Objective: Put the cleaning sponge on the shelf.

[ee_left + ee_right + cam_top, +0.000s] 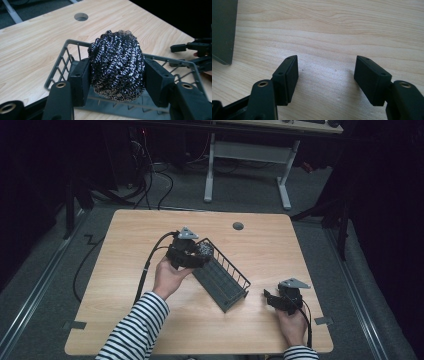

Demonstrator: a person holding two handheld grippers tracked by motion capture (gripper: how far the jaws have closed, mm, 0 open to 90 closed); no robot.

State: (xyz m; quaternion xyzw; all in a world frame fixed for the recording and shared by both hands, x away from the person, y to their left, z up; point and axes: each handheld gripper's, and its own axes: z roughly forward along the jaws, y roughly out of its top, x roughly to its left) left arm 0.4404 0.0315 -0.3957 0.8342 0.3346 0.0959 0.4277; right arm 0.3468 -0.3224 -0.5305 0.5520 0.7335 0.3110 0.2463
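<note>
One steel scourer (117, 66) is clamped between the fingers of the left gripper (192, 254), held over the far end of one grey wire basket (222, 280) at mid-table (130, 235). The right gripper (276, 299), fingers wide, is rested near right, with nothing between.

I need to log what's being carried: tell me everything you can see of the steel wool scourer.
The scourer is a rounded ball of coiled, dark shiny metal wire, looking springy and intact. The left gripper pinches it on two sides between its jaws. It sits over one end of the grey wire basket; whether it touches the basket floor is unclear.
</note>
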